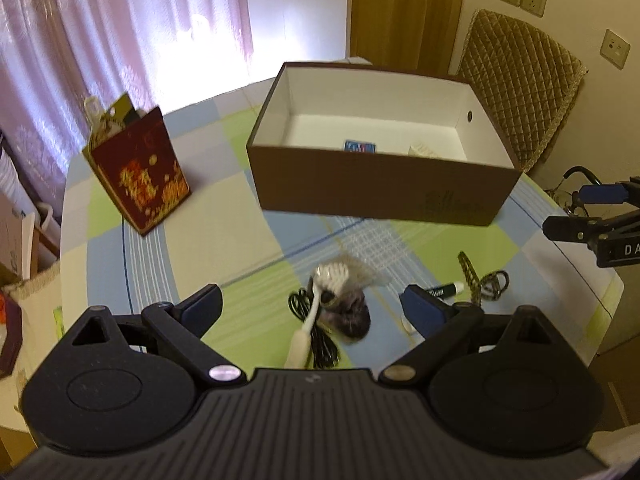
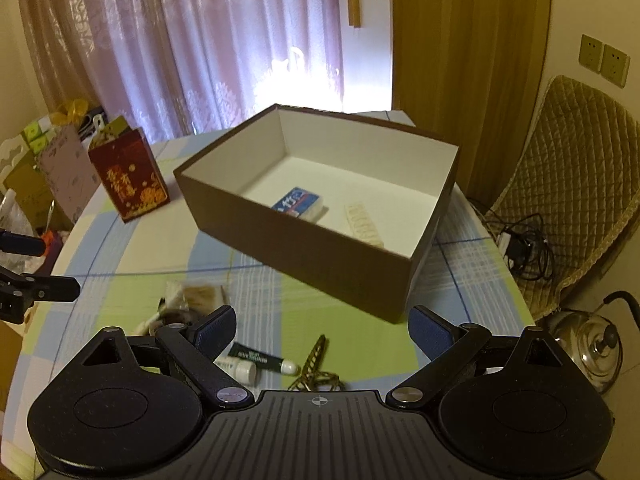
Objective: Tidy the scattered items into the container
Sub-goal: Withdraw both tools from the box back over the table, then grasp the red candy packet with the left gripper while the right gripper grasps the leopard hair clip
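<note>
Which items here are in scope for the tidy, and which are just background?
In scope:
brown box, holding a blue tissue pack and a cream strip
white brush
black cable
green tube
gold hair clip
left tongs and right tongs, both open

Background:
red gift bag
quilted chair
kettle
curtain

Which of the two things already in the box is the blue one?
The tissue pack, lying toward the box's left side; the other thing, to its right, is cream-coloured.
</note>
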